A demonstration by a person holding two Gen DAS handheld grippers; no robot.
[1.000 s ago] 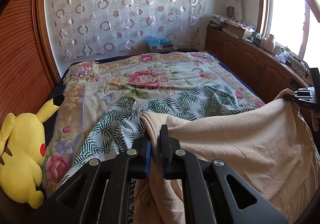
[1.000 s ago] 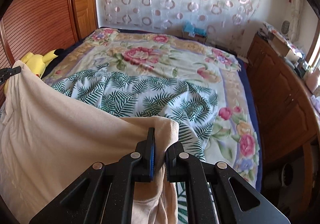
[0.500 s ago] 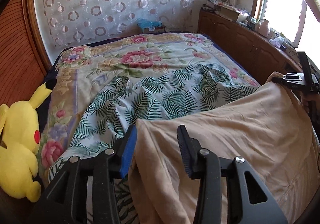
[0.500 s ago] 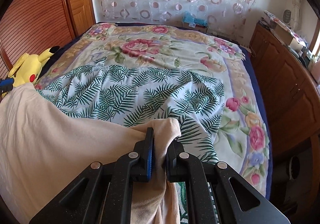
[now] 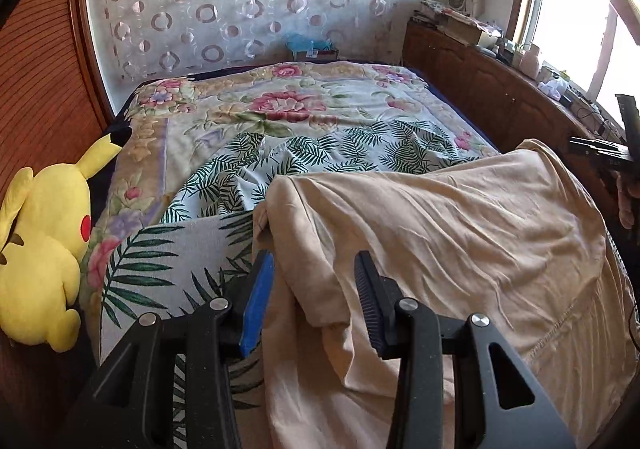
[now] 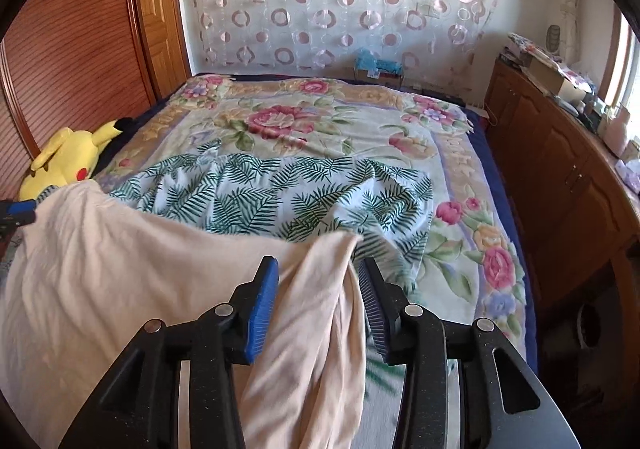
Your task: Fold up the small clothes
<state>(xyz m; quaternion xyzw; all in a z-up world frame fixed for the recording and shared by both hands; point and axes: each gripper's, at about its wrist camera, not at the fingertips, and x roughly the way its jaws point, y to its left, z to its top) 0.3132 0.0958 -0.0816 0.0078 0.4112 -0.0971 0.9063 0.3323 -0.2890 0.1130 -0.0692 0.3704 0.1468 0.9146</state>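
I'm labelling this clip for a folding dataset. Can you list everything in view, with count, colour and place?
garment: one, beige, draped across the near end of the bed, its corners between the jaws of both tools
leaf sheet: one, white with green fronds, rumpled mid-bed
blanket: one, floral pink and cream, covering the bed
plush: one, yellow, at the bed's left edge
curtain: one, sheer with rings, on the far wall
cabinet: one, brown wood, along the right wall, clutter on top
blue packet: one, behind the bed's far end
left tool: black, blue pad, jaws just opened, cloth loose between them
right tool: black, blue pad, jaws just opened, cloth loose between them
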